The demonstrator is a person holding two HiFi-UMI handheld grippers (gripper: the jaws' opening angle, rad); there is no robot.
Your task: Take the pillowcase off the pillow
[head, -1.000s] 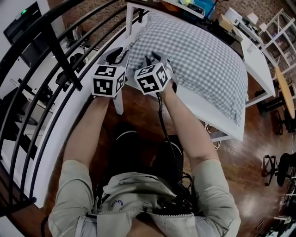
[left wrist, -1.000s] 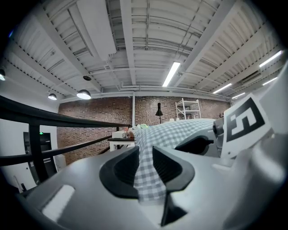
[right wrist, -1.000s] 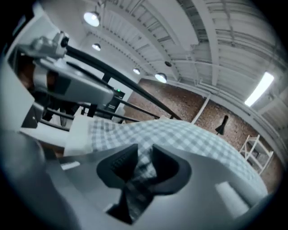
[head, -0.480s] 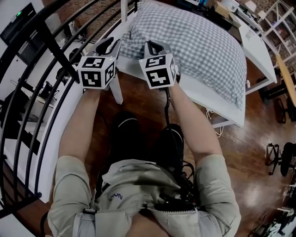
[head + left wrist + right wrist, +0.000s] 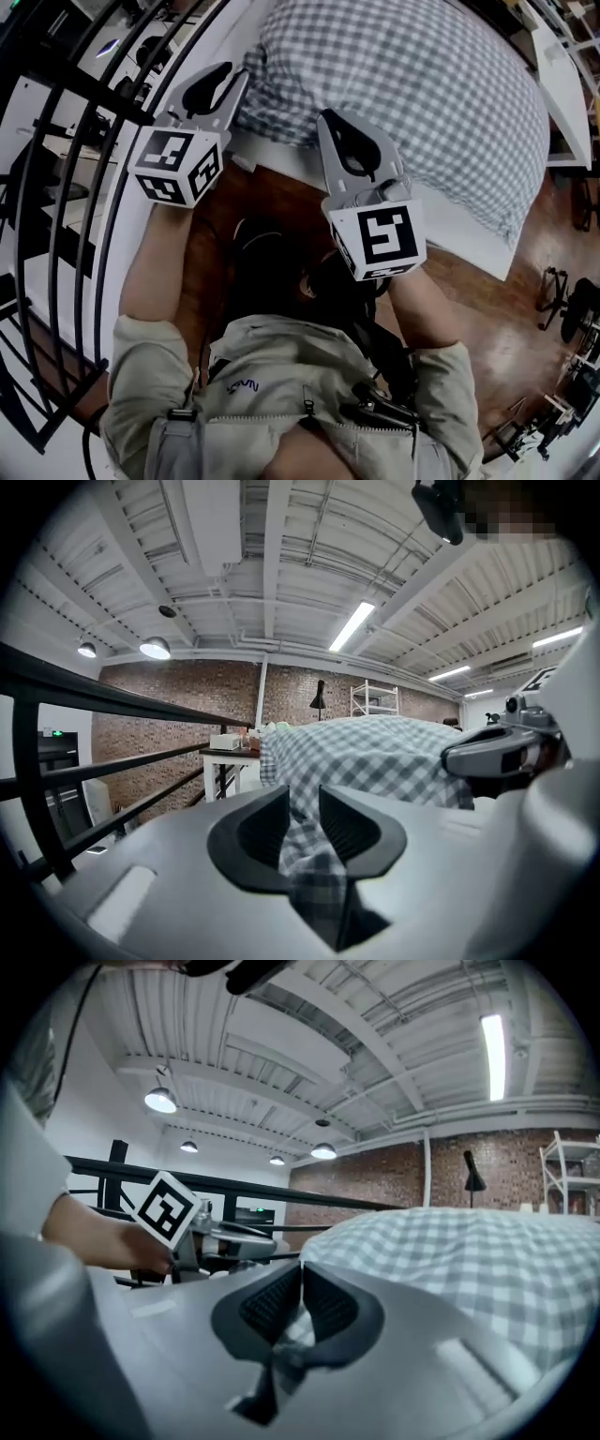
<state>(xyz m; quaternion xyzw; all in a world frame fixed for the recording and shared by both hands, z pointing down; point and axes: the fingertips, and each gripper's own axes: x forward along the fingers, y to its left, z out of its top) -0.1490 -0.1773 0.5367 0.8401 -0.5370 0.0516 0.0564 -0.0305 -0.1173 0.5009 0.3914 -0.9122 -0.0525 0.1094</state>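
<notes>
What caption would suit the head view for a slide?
Head view: a person's left tool and right tool both pinch the near edge of a checked pillowcase on a white table.

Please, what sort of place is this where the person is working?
Probably an industrial loft or a workshop mezzanine: there is a bare brick wall, an open-beam ceiling with tube lights, and a black metal railing beside the white table that carries the filled checked pillowcase.

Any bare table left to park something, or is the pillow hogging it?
Bare: narrow table strip between pillow and near edge, right of the right gripper. Crowded: pillow's near-left end, where left gripper and right gripper both clamp the pillowcase.
</notes>
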